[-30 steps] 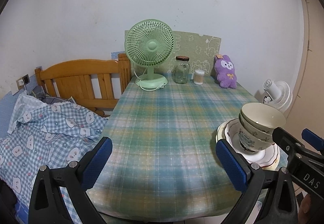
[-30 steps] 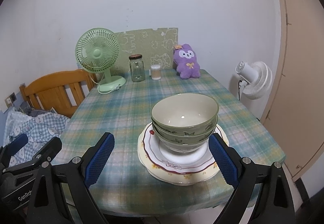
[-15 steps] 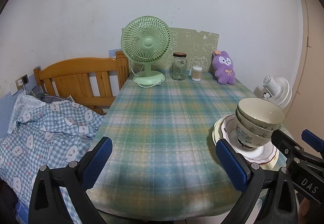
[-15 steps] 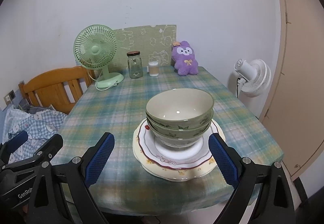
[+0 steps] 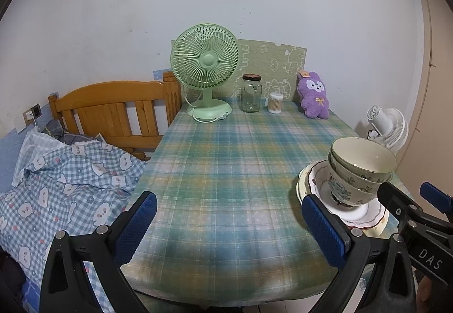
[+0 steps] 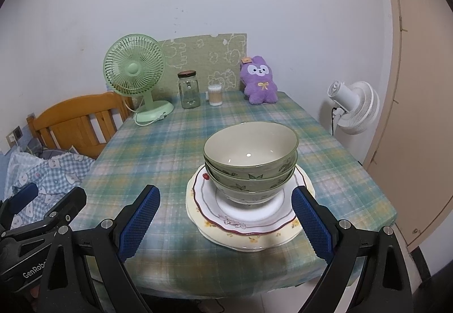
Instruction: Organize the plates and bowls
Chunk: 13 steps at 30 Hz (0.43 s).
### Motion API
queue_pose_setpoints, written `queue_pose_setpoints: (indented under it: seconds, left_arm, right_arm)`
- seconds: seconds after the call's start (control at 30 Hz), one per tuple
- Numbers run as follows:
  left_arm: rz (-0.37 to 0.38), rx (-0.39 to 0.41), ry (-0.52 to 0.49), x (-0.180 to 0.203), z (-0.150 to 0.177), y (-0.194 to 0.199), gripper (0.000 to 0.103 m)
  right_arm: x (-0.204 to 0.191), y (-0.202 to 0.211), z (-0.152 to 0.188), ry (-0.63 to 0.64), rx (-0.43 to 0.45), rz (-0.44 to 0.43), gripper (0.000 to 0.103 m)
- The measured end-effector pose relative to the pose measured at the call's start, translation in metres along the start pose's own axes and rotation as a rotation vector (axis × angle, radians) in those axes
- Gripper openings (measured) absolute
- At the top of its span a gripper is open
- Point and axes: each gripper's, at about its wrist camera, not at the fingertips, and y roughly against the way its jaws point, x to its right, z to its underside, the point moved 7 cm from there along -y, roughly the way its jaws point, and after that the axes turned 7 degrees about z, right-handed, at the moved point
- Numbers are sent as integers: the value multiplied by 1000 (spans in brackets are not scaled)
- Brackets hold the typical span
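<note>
Right wrist: bowls (image 6: pixel 250 156) beyond spread claw (image 6: pixel 225 221)

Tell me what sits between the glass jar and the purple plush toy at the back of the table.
A small clear container of cotton swabs stands between the glass jar and the purple plush toy; the right wrist view shows it.

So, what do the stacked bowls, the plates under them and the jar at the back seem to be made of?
Stacked bowls: probably glazed ceramic; a bright highlight sits inside the top one.
Plates: probably glazed ceramic too, smooth and glossy, with printed flowers and a scalloped rim.
Jar: clear glass, since the wall panel shows through it; its dark lid looks like metal, though uncertain.
</note>
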Motion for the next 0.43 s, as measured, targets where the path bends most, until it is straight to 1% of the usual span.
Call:
queue_pose_setpoints:
  seconds: [0.43]
  left_arm:
    - [0,-9,3,6,-5,-4,103]
  right_arm:
    - [4,-4,-6,1,-8,5,96]
